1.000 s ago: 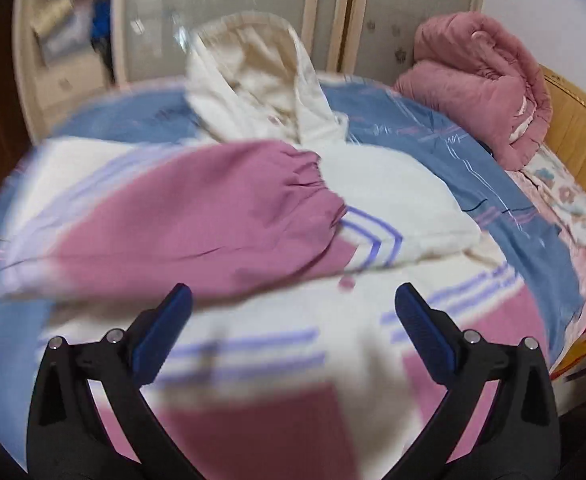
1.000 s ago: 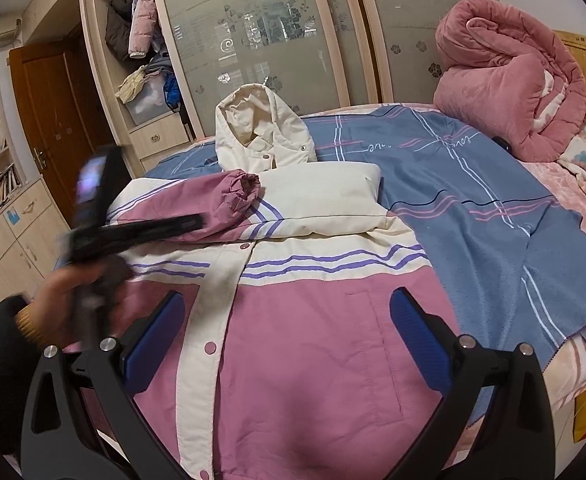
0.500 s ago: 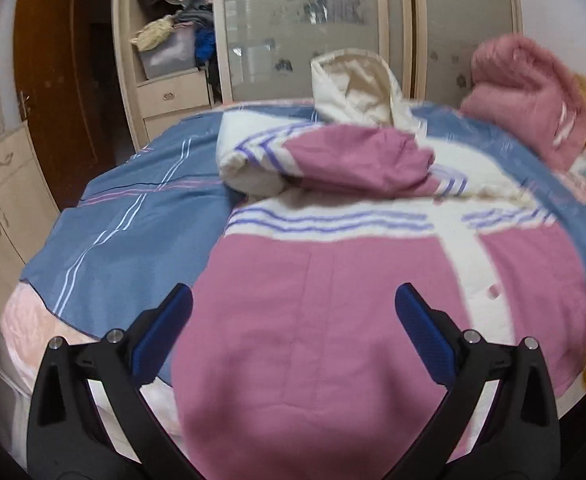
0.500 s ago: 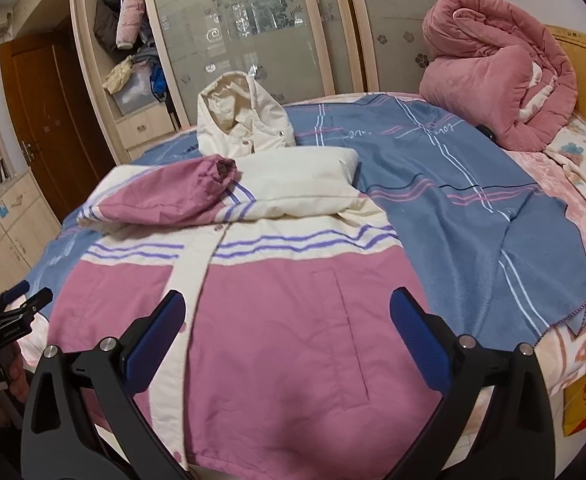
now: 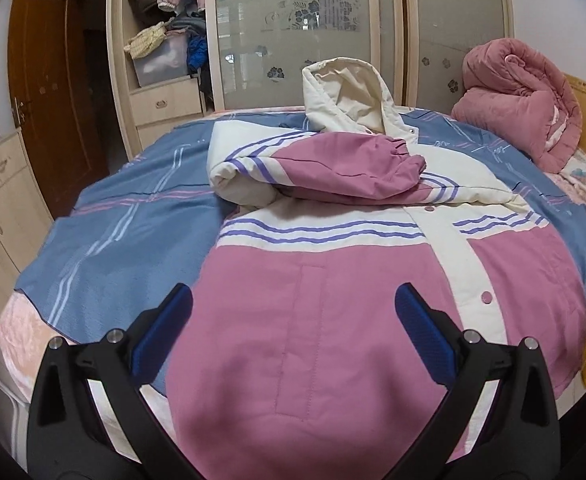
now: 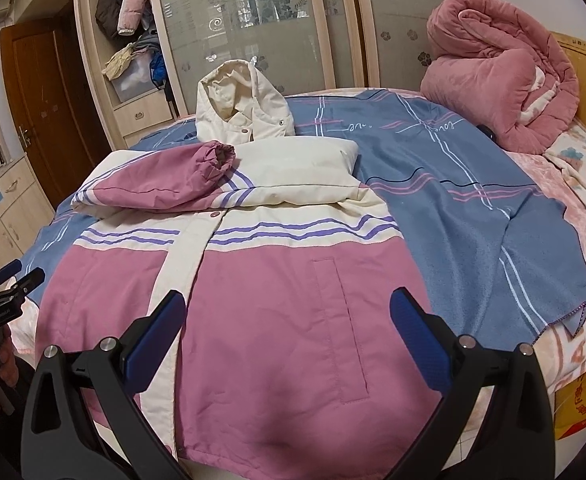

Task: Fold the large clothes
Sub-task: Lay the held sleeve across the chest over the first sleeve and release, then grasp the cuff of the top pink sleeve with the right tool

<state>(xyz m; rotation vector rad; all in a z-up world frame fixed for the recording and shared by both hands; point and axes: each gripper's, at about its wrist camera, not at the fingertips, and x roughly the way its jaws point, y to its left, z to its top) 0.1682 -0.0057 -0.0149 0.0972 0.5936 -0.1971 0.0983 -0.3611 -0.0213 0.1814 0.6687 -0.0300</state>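
Both sleeves (image 5: 349, 168) are laid across the jacket (image 6: 277, 320) chest; the left gripper (image 5: 293, 332) and right gripper (image 6: 285, 328) are held wide, empty, above the hem, probably for the next fold.

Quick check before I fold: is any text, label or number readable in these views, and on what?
Nothing reads clearly enough to quote.
Blue blanket: cursive embroidery, illegible.
Yellow box: red characters, blurred.
Left gripper: white label, too small.
Wardrobe door: printed lines, blurred.

Both hand-held grippers (image 5: 293, 320) (image 6: 285, 320) agape, empty
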